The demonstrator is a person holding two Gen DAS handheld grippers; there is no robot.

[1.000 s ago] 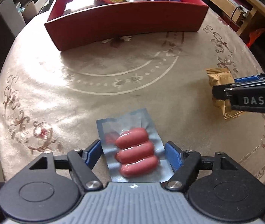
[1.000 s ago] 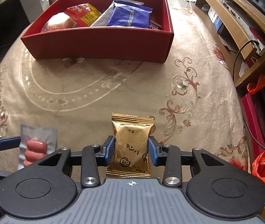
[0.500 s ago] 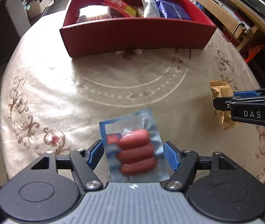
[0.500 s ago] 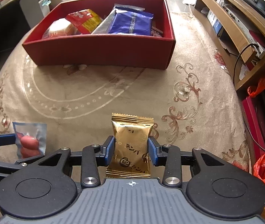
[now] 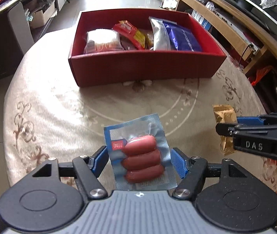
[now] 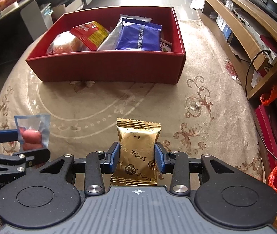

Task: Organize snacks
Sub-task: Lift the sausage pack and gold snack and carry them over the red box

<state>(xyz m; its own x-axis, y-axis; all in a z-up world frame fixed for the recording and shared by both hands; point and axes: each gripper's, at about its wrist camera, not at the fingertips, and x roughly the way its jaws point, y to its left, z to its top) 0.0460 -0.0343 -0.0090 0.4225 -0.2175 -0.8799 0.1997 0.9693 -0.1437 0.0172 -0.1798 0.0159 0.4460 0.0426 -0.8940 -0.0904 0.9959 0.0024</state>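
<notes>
Both snacks are lifted clear of the bench [image 6: 119, 101] and neither is in the red box [image 6: 107, 68] yet. The sausage pack [image 5: 140, 156], a clear vacuum pouch with three red sausages, is pinched between the blue pads of the left tongs [image 5: 139, 162], which touch the pouch's edges on both sides. The gold packet [image 6: 137, 154] is clamped upright by the right tongs [image 6: 136, 157], whose pads press into its two sides. In the right wrist view the left tongs [image 6: 7, 136] are seen at the left edge with the sausage pack [image 6: 32, 132] held in them, and in the left wrist view the right tongs [image 5: 226, 128] are seen at the right with the gold packet [image 5: 224, 117] partly hidden behind them.

The red box [image 5: 142, 70] stands at the far side of the bench [image 5: 60, 107], well apart from both tongs. Several snacks are already stored in it: a blue wafer biscuit bag [image 6: 139, 37], a silver pouch beside it, a red and yellow packet [image 6: 89, 33] and a pale round wrapped item [image 6: 64, 42].

The task is judged to be well advanced. No other loose snack is seen on the bench. What is left is the carrying of the two held packs over the near wall of the box and their release inside, where free room is seen mostly at the front.
</notes>
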